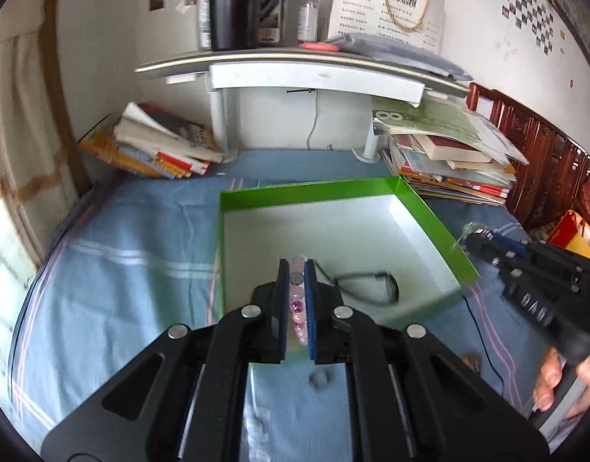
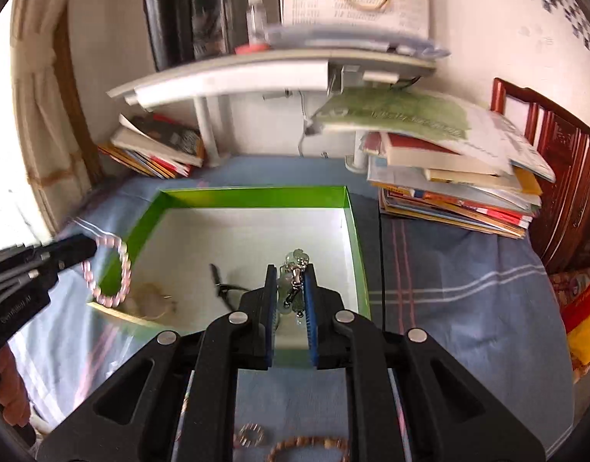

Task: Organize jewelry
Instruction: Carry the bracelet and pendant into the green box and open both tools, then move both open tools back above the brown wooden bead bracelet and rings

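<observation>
In the left wrist view my left gripper (image 1: 296,265) is shut on a pink bead bracelet (image 1: 297,302), held above the near edge of a green box (image 1: 314,189) with a white inside. A dark cord with a round pendant (image 1: 385,285) lies in the box. From the right wrist view, the bracelet (image 2: 110,269) hangs as a loop from the left gripper (image 2: 77,250) beside the box's left wall. My right gripper (image 2: 291,269) is shut on a pale green pendant with a silver clasp (image 2: 296,260), over the box (image 2: 256,196). It also appears at the right of the left wrist view (image 1: 477,236).
A brown bead bracelet (image 2: 310,446) and a small beaded ring (image 2: 248,435) lie on the blue striped cloth (image 2: 468,288) below the right gripper. Book stacks (image 1: 448,165) (image 1: 152,146) flank a white shelf stand (image 1: 314,77) behind the box. A wooden headboard (image 2: 564,173) stands on the right.
</observation>
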Demonstrator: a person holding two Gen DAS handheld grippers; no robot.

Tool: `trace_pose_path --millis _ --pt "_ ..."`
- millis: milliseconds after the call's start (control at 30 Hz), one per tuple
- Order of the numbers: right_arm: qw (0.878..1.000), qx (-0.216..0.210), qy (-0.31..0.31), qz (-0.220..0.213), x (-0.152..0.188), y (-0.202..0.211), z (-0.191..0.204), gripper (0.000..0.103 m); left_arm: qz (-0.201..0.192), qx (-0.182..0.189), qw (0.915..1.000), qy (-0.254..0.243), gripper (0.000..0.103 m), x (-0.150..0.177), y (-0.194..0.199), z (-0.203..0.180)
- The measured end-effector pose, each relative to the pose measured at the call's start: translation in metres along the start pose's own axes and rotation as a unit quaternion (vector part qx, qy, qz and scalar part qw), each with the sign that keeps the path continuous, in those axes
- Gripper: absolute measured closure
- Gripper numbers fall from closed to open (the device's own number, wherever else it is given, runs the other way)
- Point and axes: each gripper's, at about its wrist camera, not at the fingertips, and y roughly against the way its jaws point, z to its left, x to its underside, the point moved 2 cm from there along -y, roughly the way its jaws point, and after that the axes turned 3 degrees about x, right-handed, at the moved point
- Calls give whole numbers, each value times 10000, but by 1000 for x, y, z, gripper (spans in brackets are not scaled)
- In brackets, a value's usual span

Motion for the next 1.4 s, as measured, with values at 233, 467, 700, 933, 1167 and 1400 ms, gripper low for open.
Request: trace_pose_path --millis 233,467,700,933,1167,1400 --pt "9979 118 -43 640 7 -62 5 88 590 -139 9980 190 95 -9 -79 8" --pt "9993 100 -150 329 11 -25 -5 48 350 -112 9989 297 63 12 -54 8" --pt "9975 442 -420 370 62 20 -49 48 672 139 9976 79 52 72 -4 -9" --pt "9912 547 -633 1025 110 1 -68 48 1406 417 9882 -446 51 132 0 -38" --pt "9911 475 -413 1177 126 0 -57 48 1761 528 9817 -491 46 146 -26 -50" --pt "9909 440 -167 1264 134 6 -58 44 1722 22 9846 -306 37 151 -33 -24"
